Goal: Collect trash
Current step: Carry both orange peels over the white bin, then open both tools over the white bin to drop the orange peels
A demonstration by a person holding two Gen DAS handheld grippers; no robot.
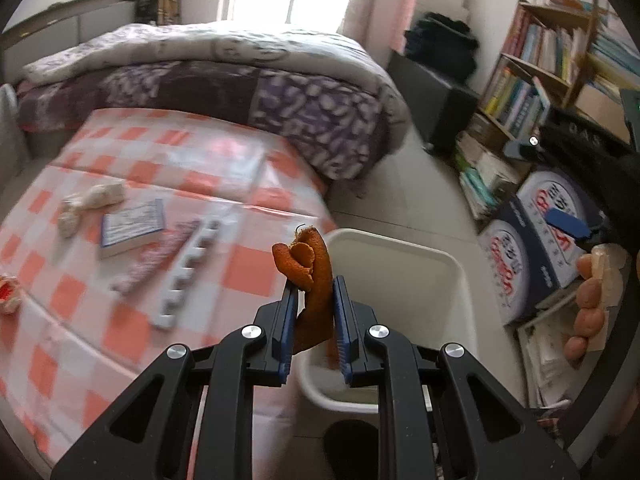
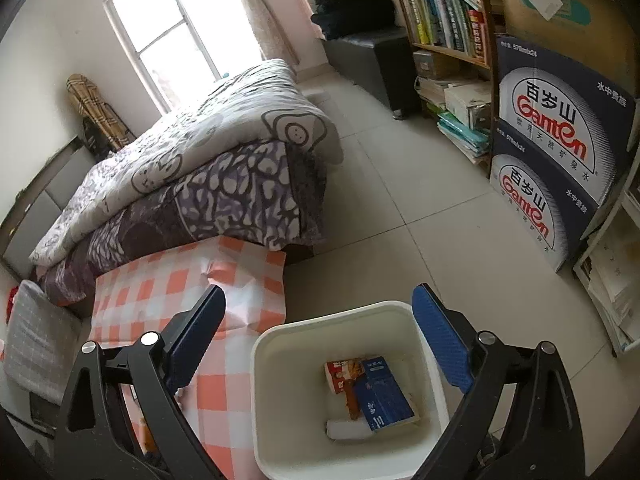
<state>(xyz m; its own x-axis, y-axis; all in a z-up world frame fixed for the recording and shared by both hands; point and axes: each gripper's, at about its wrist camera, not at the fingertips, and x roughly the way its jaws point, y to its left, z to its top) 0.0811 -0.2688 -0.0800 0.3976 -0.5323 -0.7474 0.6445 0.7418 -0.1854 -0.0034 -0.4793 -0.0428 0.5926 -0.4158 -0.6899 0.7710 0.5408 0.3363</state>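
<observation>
My left gripper is shut on a strip of orange peel and holds it over the near left rim of the white bin. My right gripper is open and empty above the white bin. Inside the bin lie a blue box, a red and white wrapper and a white scrap. On the checked table lie crumpled tissue, a small booklet, a patterned wrapper and a white strip with slots.
A red and white scrap lies at the table's left edge. A bed with a purple quilt stands behind the table. Water cartons and a bookshelf line the right wall. Tiled floor lies between.
</observation>
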